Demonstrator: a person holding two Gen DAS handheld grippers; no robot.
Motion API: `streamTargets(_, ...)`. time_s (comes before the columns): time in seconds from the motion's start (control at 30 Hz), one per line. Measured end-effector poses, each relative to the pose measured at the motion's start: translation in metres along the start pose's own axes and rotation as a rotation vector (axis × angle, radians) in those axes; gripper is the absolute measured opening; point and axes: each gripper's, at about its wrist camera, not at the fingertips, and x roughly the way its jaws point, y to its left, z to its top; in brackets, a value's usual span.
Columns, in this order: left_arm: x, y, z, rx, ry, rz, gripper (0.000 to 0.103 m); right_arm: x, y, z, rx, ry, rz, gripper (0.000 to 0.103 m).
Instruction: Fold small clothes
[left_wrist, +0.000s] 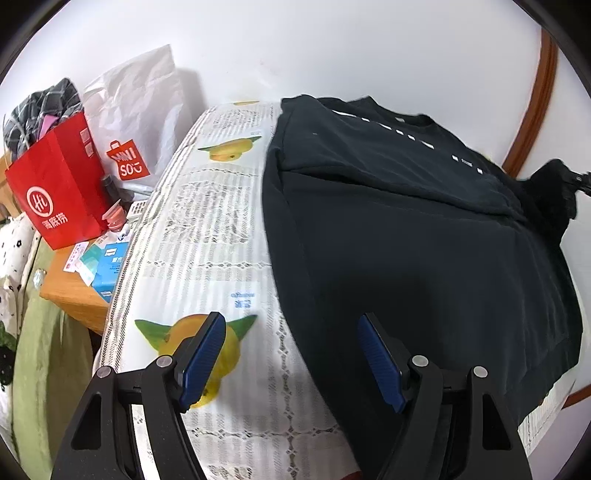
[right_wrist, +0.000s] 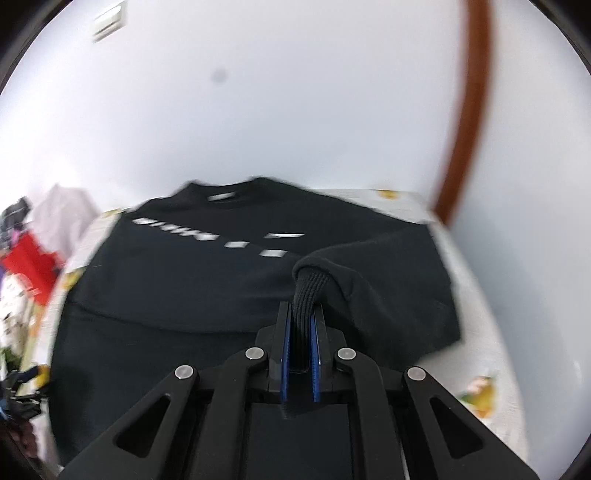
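black sweatshirt (right_wrist: 177, 295): soft, limp, light. right hand-held gripper (right_wrist: 301, 325) clamped on its ribbed cuff (right_wrist: 308, 291), a sound hold; left hand-held gripper (left_wrist: 291, 354) agape, empty, at the sweatshirt's hem.

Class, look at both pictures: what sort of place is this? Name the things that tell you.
Most likely a room in a home. A fruit-print tablecloth covers the table, shop bags, one red bag, crowd a wooden side table, and a black sweatshirt lies spread for folding.

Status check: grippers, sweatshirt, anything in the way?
Right gripper shut on the sleeve cuff, lifted. Left gripper open, empty, over the sweatshirt edge. Nothing on the cloth blocks the fold.
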Motion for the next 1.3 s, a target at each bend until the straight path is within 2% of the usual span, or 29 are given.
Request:
streamTargets(0.2, 0.007, 0.014, -0.002, -0.051, 0.0, -0.059, 0.072, 0.034, 0.088, 0.016, -0.071, 0.021, 0.115, 0.009)
streamTargets(0.4, 0.017, 0.024, 0.0, -0.104, 0.018, -0.083, 0.072, 0.066, 0.168, 0.043, -0.127, 0.006, 0.256, 0.009)
streamTargets(0.5, 0.02, 0.025, 0.002, -0.106, 0.019, -0.072, 0.072, 0.076, 0.202, 0.054, -0.15, -0.003, 0.336, 0.009)
streamTargets(0.67, 0.023, 0.028, 0.009, -0.129, 0.016, -0.071, 0.072, 0.094, 0.238, 0.058, -0.194, 0.014, 0.431, 0.009)
streamTargets(0.73, 0.024, 0.028, 0.014, -0.135, 0.014, -0.073, 0.072, 0.098, 0.243, 0.055, -0.216, 0.018, 0.453, 0.015)
streamTargets(0.83, 0.024, 0.021, 0.024, -0.127, 0.007, -0.078, 0.072, 0.094, 0.232, 0.047, -0.239, -0.006, 0.463, 0.022)
streamTargets(0.9, 0.022, 0.014, 0.034, -0.112, -0.008, -0.074, 0.072, 0.091, 0.217, 0.041, -0.251, -0.028, 0.413, 0.029)
streamTargets(0.97, 0.021, 0.008, 0.045, -0.107, -0.024, -0.073, 0.072, 0.09, 0.193, 0.033, -0.248, -0.032, 0.352, 0.03)
streamTargets(1.1, 0.02, -0.01, 0.071, -0.102, -0.048, -0.083, 0.072, 0.095, 0.121, 0.015, -0.164, 0.001, 0.233, 0.03)
streamTargets(1.2, 0.024, -0.026, 0.091, -0.088, -0.061, -0.077, 0.072, 0.097, 0.05, -0.003, -0.043, 0.033, 0.151, 0.03)
streamTargets(1.3, 0.032, -0.038, 0.107, -0.085, -0.066, -0.081, 0.072, 0.104, -0.004, -0.021, 0.038, 0.067, 0.064, 0.03)
